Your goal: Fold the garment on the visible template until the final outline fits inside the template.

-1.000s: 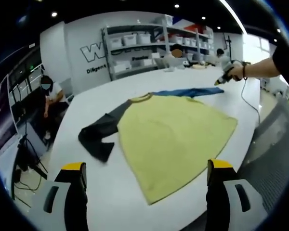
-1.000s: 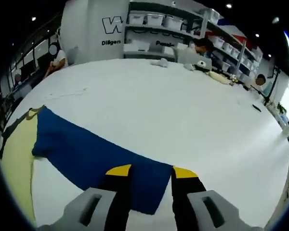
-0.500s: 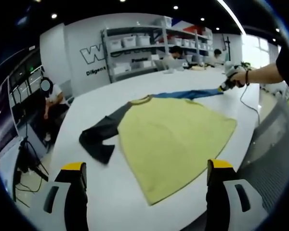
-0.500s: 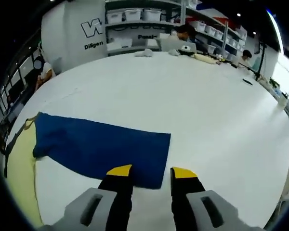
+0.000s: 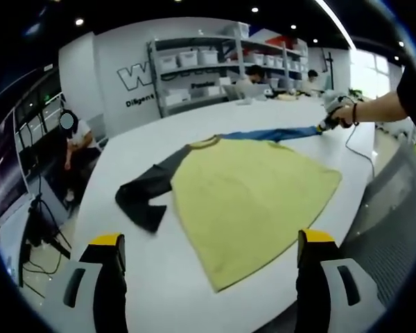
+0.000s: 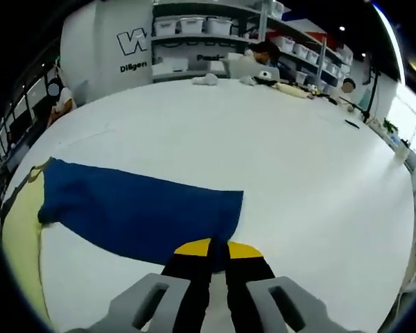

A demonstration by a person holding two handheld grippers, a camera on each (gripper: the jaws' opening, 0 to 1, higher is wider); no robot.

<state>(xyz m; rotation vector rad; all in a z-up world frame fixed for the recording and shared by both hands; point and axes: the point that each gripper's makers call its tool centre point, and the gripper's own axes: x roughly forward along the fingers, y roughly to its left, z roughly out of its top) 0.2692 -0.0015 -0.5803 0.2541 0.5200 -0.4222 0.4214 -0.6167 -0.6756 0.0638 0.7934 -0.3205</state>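
Lying flat on the white table (image 5: 194,291), the garment (image 5: 253,194) stretches its blue sleeve (image 6: 139,211) lengthwise toward the right tongs (image 6: 211,248), which are clenched on its cuff edge; the left tongs (image 5: 206,239) hang released near the yellow hem.

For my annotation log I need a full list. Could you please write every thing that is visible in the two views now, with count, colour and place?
garment: one, yellow body, spread flat on the table.
blue sleeve: one, stretched toward the right gripper.
dark sleeve: one, crumpled at the opposite side.
table: one, white, large.
shelves: one rack with white bins, at the back wall.
seated people: several, at the far edges of the room.
left gripper: yellow-tipped jaws wide apart, above the near table edge.
right gripper: yellow-tipped jaws closed at the blue sleeve's end.
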